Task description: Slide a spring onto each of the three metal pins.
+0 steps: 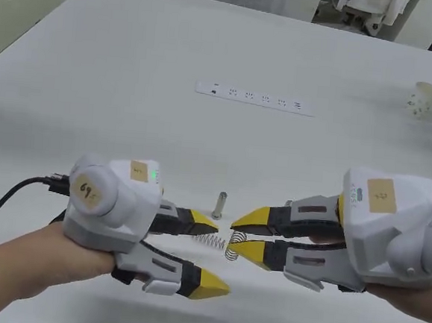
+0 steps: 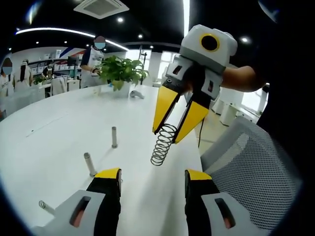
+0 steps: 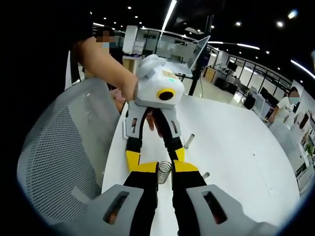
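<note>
My right gripper is shut on one end of a coiled steel spring, which sticks out sideways toward my left gripper. The left gripper's yellow-tipped jaws stand open around the spring's free end without touching it. One short metal pin stands upright on the white table just behind the jaw tips. In the left gripper view the spring hangs from the right gripper, and two upright pins stand to the left. In the right gripper view the spring sits between my own jaws.
A white power strip lies further back on the table, and a paper cup stands at the far right. A grey mesh chair is by the table's near edge. A potted plant and people stand at the far side.
</note>
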